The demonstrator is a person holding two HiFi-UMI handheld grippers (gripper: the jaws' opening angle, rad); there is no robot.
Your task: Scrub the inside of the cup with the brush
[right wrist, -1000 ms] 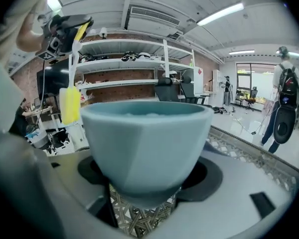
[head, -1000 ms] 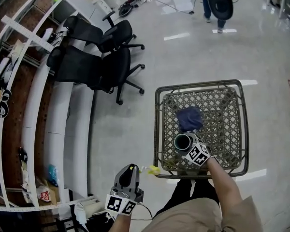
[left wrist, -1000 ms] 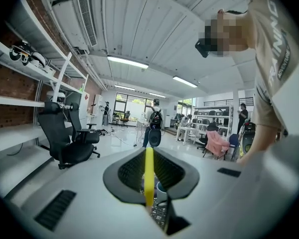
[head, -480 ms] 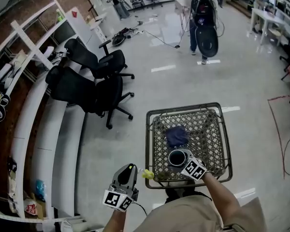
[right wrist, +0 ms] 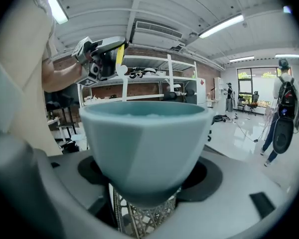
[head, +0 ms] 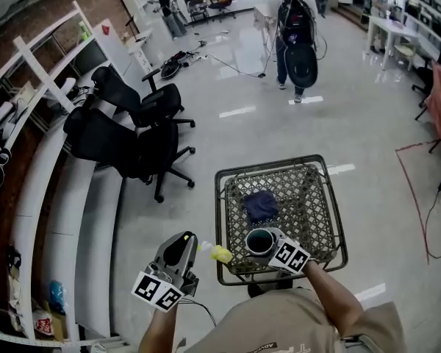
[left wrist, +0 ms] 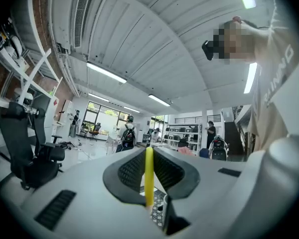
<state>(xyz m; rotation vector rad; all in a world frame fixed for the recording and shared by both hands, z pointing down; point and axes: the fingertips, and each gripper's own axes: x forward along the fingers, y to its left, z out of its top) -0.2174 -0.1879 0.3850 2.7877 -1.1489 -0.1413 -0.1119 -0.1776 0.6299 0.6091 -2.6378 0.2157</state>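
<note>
Two grips: right tool [head: 270, 245] pinches faceted teal cup [right wrist: 144, 143] (matte); left tool [head: 191, 245] clamps slim yellow brush [head: 220, 254].

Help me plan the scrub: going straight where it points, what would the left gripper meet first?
Likely the cup: the left gripper holds its brush aimed rightward at it, though depth is unclear and the basket rim lies close beneath.

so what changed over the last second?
The left tool moved the brush forward, slightly nearer the cup; the head view tipped up. Grasps unchanged: brush in left tool, cup in right tool above the basket, brush still outside it, blue cloth unmoved.
</note>
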